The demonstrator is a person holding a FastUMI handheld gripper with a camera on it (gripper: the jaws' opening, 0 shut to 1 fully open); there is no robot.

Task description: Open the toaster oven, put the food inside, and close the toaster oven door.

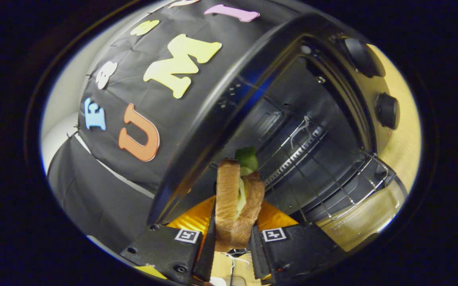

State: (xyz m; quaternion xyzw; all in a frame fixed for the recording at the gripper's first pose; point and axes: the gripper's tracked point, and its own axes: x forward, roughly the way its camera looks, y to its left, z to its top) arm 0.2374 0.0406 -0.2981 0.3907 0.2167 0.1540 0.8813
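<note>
2 fingers of the gripper [232, 238] clench the sandwich [237, 202] at the open toaster oven [292, 131]; next, it likely goes onto the rack [316, 167].

- A pale wooden tabletop [406, 131] shows beside the knob side of the toaster oven [253, 79] and runs on under its door.
- The black toaster oven stands directly on the tabletop, and the whole scene appears tilted.
- Its glass door [372, 216] is open and lowered toward the tabletop.
- In front of the oven's open mouth, the gripper [233, 234] has both fingers pressed on a sandwich [233, 198], held clear of the tabletop.
</note>
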